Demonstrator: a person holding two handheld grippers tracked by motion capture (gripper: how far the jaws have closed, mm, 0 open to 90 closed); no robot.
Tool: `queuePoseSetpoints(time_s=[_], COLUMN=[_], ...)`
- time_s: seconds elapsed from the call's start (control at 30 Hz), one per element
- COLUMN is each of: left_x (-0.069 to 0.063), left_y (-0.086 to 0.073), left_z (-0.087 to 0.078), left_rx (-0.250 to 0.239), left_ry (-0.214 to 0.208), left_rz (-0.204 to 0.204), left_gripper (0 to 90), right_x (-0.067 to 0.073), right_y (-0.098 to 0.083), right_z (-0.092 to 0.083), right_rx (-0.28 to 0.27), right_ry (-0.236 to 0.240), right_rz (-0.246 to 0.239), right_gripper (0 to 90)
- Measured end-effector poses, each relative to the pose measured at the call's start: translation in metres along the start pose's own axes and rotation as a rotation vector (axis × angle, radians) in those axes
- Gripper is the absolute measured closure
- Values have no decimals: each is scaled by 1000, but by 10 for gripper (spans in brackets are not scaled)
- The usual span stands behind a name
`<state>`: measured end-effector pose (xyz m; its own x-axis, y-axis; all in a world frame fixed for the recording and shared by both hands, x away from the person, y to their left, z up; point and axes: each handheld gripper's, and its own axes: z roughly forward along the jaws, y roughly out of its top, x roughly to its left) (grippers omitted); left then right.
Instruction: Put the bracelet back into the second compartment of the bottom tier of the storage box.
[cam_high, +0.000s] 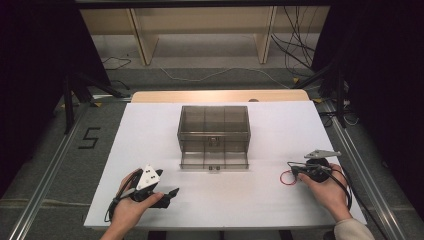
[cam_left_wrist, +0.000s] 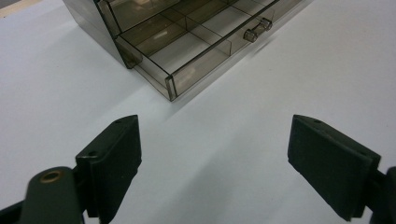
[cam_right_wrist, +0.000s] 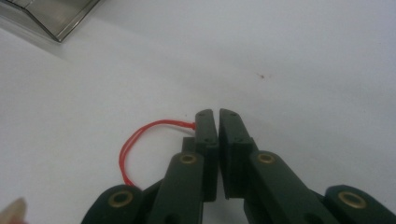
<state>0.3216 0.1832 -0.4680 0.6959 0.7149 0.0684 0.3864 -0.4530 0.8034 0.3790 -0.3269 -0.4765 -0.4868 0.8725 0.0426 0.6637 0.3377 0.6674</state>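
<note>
A thin red band lies as a loop on the white table top at the right. My right gripper is shut on it, and in the right gripper view the red band curls out to the left from between the closed tips of that gripper. A smoky clear drawer box stands mid-table with its bottom drawer pulled out toward me. My left gripper rests at the front left, open and holding nothing. In its own view the left gripper points at the drawer, whose compartments look bare.
The white table top ends at a front edge close to both hands. Wooden shelving and cables on the floor lie beyond the table. A corner of the box sits at the upper left of the right gripper view.
</note>
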Motion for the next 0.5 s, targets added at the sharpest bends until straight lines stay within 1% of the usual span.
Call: queuePoseSetpoints(time_s=[0.1,0.13,0.5], left_x=[0,0,0], left_y=[0,0,0], left_z=[0,0,0], left_rx=[-2,-2,-5], left_ry=[1,1,5], left_rz=[-2,-1,-1], left_gripper=[173,173,173], right_x=[1,2,10], right_y=[1,1,6], right_z=[-1,-2,-6], right_rx=[-6,-9,-36], right_ry=[0,2,22], right_rz=[1,9,-4], right_gripper=[874,874,875])
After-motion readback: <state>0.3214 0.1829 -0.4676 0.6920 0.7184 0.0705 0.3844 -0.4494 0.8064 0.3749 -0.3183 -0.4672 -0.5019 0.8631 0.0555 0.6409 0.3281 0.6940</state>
